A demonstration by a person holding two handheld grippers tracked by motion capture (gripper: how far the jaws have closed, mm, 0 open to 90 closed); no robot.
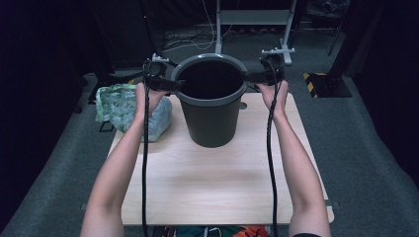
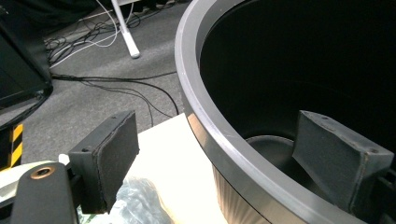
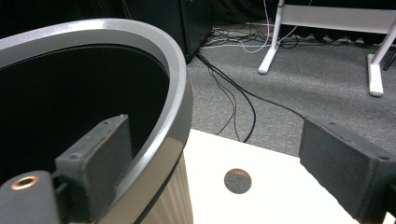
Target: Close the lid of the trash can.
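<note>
A dark grey plastic bucket stands upright at the far middle of the light wooden table. Its inside is dark, and nothing can be made out in it. My left gripper is at the bucket's left rim, open. In the left gripper view, that gripper straddles the rim, one jaw inside the bucket and one outside. My right gripper is at the right rim, also open. In the right gripper view, it straddles the rim the same way. Neither gripper's pads press on the wall.
A crumpled pale green plastic bag lies on the table's left edge beside the bucket. A round hole pierces the tabletop right of the bucket. Beyond the table are grey carpet, loose cables, a white stand and yellow-black tape.
</note>
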